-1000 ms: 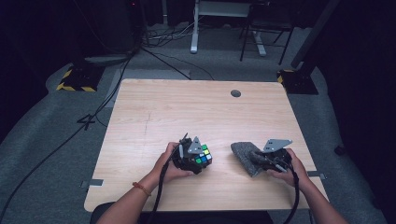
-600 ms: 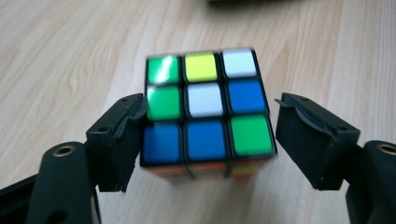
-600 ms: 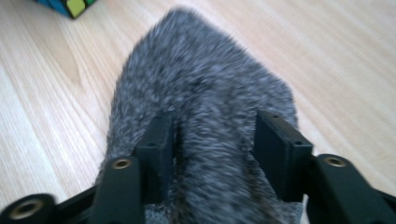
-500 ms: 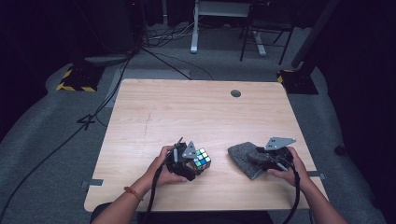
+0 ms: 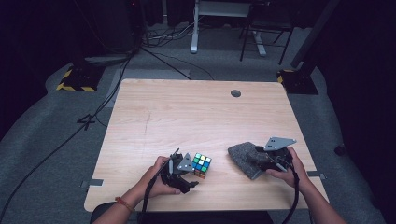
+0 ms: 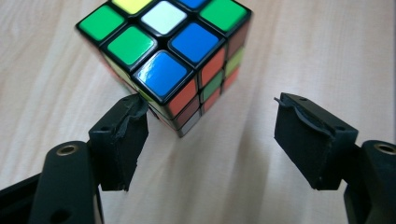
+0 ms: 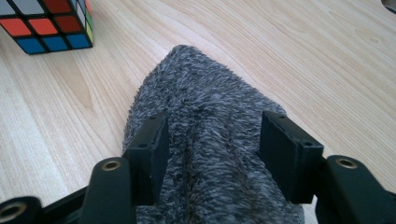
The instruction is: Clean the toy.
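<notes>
cube [image 6: 173, 51] just ahead of spread left tongs [image 6: 210, 128] | cloth [image 7: 210, 140] between right tongs [image 7: 212, 154]

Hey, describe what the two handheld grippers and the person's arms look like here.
Both the left gripper and the right gripper are black, each topped by a grey three-cornered plate and trailing a black cable. Their jaws end in blocky black pads with brass-ringed holes in the arms behind them. The forearms are bare; a thin red-and-yellow wristband sits on the left wrist.
</notes>
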`<move>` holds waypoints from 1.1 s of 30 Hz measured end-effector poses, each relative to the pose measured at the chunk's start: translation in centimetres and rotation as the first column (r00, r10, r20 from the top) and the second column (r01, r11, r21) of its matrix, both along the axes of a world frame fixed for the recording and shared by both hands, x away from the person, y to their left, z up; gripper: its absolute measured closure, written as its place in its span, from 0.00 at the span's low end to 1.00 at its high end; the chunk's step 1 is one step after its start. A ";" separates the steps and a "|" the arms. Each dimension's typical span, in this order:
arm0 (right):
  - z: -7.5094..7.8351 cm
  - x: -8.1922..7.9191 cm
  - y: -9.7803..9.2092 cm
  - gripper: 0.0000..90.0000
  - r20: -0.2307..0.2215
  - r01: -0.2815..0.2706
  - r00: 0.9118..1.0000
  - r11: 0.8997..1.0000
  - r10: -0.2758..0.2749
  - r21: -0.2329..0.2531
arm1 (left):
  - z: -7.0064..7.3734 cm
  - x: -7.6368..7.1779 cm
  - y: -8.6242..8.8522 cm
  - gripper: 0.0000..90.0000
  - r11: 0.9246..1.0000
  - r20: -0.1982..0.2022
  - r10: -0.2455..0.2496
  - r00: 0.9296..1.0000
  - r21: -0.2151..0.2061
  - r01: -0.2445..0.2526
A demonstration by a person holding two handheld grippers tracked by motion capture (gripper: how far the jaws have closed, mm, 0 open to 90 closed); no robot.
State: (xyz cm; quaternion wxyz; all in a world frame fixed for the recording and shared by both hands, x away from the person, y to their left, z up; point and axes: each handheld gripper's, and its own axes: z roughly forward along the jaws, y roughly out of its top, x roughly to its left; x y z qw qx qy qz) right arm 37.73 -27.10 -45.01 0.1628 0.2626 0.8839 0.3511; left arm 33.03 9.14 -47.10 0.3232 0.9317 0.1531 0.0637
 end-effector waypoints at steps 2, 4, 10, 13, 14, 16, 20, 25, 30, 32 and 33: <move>0.0 0.0 0.0 0.48 -0.001 -0.004 1.000 1.000 0.004 -0.001 | 0.0 -0.4 -0.1 0.30 1.000 -0.012 -0.026 1.000 -0.003 0.026; 0.0 0.0 0.1 0.48 -0.004 -0.006 1.000 1.000 0.006 0.001 | 0.1 -0.7 -0.1 0.31 0.999 -0.015 -0.042 0.999 -0.001 0.042; -0.1 -0.1 0.2 0.48 -0.007 -0.014 1.000 1.000 0.014 0.001 | 0.0 -0.2 0.0 0.25 1.000 -0.009 -0.014 1.000 -0.008 0.014; -0.1 -0.1 0.2 0.48 -0.009 -0.017 1.000 1.000 0.017 0.003 | -0.1 0.4 0.1 0.22 1.000 -0.001 -0.005 1.000 -0.010 0.005; -0.1 0.0 0.2 0.48 -0.010 -0.018 1.000 1.000 0.018 0.003 | -0.1 0.6 0.1 0.21 1.000 -0.001 -0.007 1.000 -0.009 0.007; -0.2 0.0 0.3 0.48 -0.013 -0.022 1.000 1.000 0.022 0.003 | -0.1 1.0 0.0 0.18 1.000 0.010 -0.002 1.000 -0.011 0.002; -0.4 0.0 0.4 0.48 -0.024 -0.044 0.999 0.999 0.044 -0.002 | -0.1 1.9 -0.7 0.18 1.000 0.012 0.001 1.000 -0.030 -0.001; -0.8 -0.2 0.8 0.52 -0.034 -0.074 0.997 0.997 0.073 -0.013 | -0.1 3.0 -2.0 0.17 0.999 0.016 -0.024 1.000 -0.030 0.025; -1.4 0.2 0.8 0.53 -0.064 -0.065 0.996 0.997 0.063 -0.030 | -0.5 3.7 -2.9 0.17 0.998 -0.015 -0.061 0.998 -0.033 0.060; -1.7 0.4 0.8 0.52 -0.081 -0.061 0.995 0.997 0.057 -0.042 | -0.7 3.9 -3.2 0.17 0.997 -0.026 -0.078 0.997 -0.024 0.077; -1.9 0.5 0.9 0.51 -0.091 -0.060 0.994 0.997 0.055 -0.054 | -0.8 3.9 -3.3 0.17 0.996 -0.027 -0.080 0.996 -0.031 0.079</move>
